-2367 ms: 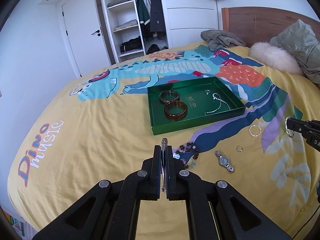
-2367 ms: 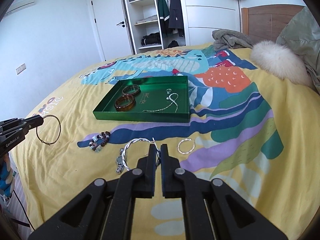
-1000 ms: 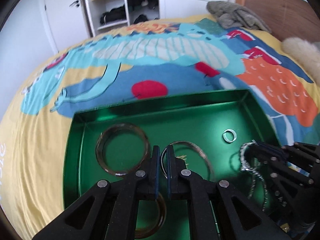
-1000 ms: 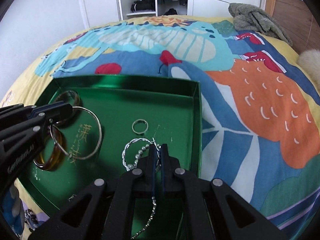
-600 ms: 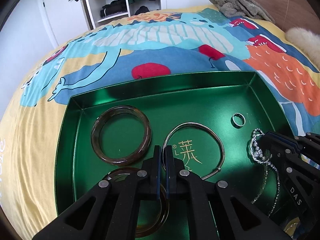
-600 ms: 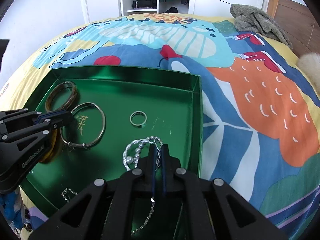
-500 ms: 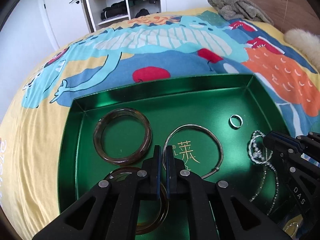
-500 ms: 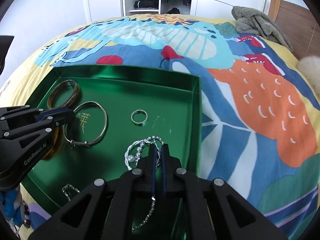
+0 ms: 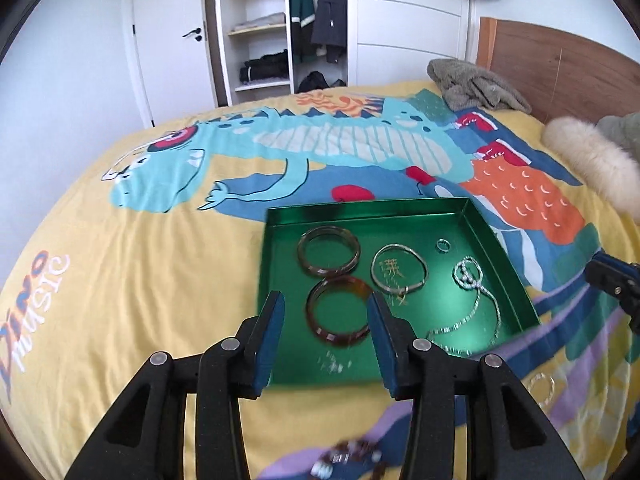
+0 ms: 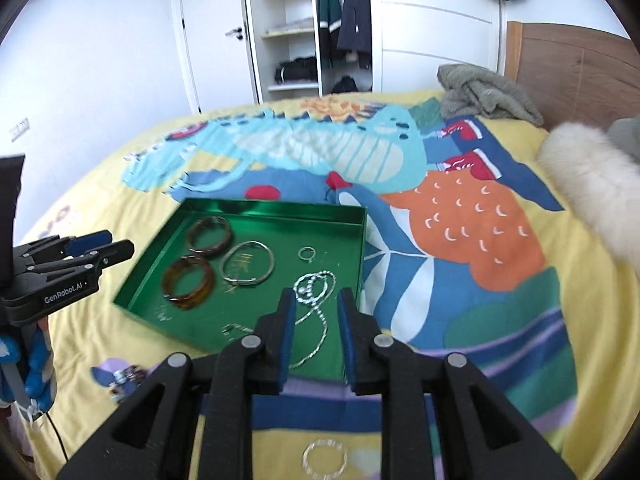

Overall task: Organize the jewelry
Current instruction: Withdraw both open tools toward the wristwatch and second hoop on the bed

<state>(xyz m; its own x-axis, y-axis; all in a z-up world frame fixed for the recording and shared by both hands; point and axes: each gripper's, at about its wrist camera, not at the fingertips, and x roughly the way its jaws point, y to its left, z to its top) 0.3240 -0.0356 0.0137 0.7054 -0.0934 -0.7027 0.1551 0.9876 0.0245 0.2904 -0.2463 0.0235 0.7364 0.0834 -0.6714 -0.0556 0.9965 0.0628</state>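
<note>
The left gripper (image 9: 326, 314) has its fingers (image 9: 269, 320) spread wide and holds nothing. It hangs above the near edge of the green tray (image 9: 496, 248), which sits on the bed with the yellow dinosaur blanket (image 9: 140, 280). In the tray, from left to right, lie two brown bangles (image 9: 328, 251), a thin silver bangle (image 9: 398, 269), a little ring (image 9: 443, 245) and a sparkly chain (image 9: 476, 304). The right gripper (image 10: 316, 320) is also spread apart and empty, above the chain end of the tray. A bead bracelet (image 10: 124, 376) and a silver hoop (image 10: 324, 458) lie on the blanket outside the tray.
</note>
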